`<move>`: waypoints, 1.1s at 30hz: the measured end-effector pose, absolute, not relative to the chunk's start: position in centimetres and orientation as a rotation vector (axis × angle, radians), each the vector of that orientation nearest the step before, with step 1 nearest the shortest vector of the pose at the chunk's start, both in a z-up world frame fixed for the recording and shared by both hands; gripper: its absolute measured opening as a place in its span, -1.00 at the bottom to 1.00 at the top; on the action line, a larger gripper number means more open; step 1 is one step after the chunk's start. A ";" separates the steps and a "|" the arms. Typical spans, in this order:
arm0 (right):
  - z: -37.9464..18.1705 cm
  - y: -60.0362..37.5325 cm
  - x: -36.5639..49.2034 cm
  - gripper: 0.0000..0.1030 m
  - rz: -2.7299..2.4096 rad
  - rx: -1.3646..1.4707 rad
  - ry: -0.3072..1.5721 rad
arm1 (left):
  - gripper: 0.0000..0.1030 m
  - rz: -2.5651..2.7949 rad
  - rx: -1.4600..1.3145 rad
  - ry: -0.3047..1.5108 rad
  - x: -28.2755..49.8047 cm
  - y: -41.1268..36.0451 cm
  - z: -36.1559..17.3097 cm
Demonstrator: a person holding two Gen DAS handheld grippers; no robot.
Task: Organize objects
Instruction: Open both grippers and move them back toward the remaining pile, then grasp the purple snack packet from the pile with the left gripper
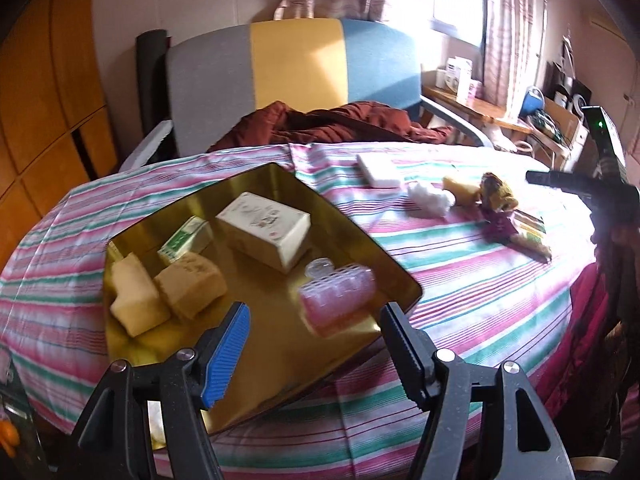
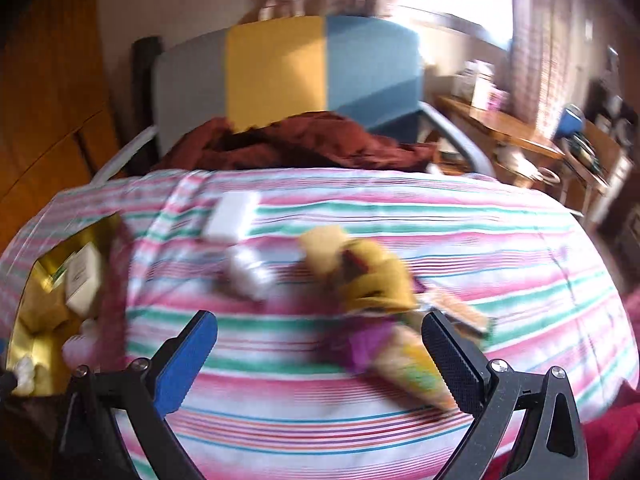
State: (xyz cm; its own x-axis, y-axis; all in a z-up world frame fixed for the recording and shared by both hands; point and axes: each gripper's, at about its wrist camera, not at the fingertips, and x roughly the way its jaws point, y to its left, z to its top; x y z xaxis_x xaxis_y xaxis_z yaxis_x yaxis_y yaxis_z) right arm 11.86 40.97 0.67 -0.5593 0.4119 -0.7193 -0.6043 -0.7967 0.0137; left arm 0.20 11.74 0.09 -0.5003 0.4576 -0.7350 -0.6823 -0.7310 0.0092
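Observation:
A gold tray point(image 1: 360, 240) on the striped tablecloth holds a cream box point(image 1: 266, 228), a green-and-white carton point(image 1: 186, 240), two sponges point(image 1: 160, 292) and pink hair rollers point(image 1: 340, 296). My left gripper point(image 1: 316, 312) hovers open over the tray's near corner, just short of the rollers and touching nothing. Right of the tray lie a white block point(image 2: 232, 216), a cotton wad point(image 2: 250, 272), a yellow sponge piece point(image 2: 320, 244) and a doll point(image 2: 372, 280) with yellow hair and a purple dress. My right gripper point(image 2: 320, 320) stands wide open over the doll's lower half, pads clear of it.
A chair point(image 1: 296, 64) with a grey, yellow and blue back stands behind the table, red-brown cloth point(image 1: 332, 124) heaped on its seat. A cluttered wooden side table point(image 1: 480, 108) is at the far right. A wooden wardrobe point(image 1: 48, 100) fills the left. The table edge curves close on the right.

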 end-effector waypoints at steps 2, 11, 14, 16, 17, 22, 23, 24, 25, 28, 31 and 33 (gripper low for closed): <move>0.6 44.2 13.7 0.99 2.258 -0.933 0.423 | 0.33 2.201 -0.966 0.411 0.4 12.9 0.2; -0.9 50.9 19.5 0.99 2.099 -0.739 0.858 | 0.33 2.060 -0.947 0.443 1.5 19.7 0.6; -1.0 50.8 19.3 0.99 2.115 -0.741 0.888 | 0.33 1.998 -0.966 0.440 1.7 22.4 0.3; -1.0 50.8 19.4 0.99 2.118 -0.733 0.902 | 0.33 1.967 -0.973 0.448 2.0 24.3 -0.1; -1.2 50.9 19.5 0.99 2.119 -0.729 0.914 | 0.33 1.951 -0.976 0.446 2.0 25.2 -0.2; -1.7 51.4 20.1 0.99 2.111 -0.713 0.982 | 0.31 1.816 -1.043 0.395 1.9 29.5 -1.3; -1.7 51.5 20.1 0.99 2.112 -0.710 0.993 | 0.31 1.792 -1.060 0.389 1.9 30.4 -1.7; -1.7 51.6 20.2 0.99 2.112 -0.708 1.001 | 0.30 1.772 -1.075 0.390 1.8 31.4 -2.1; -1.8 51.6 20.2 0.99 2.113 -0.707 1.009 | 0.30 1.754 -1.082 0.393 1.9 32.3 -2.5; -1.9 51.7 20.3 0.99 2.120 -0.705 1.034 | 0.30 1.698 -1.096 0.395 1.8 35.0 -3.4; -2.1 51.9 20.3 0.99 2.128 -0.703 1.063 | 0.30 1.652 -1.098 0.399 1.8 37.6 -4.1; -2.2 52.1 20.4 0.99 2.129 -0.702 1.088 | 0.30 1.636 -1.091 0.416 1.7 39.3 -4.7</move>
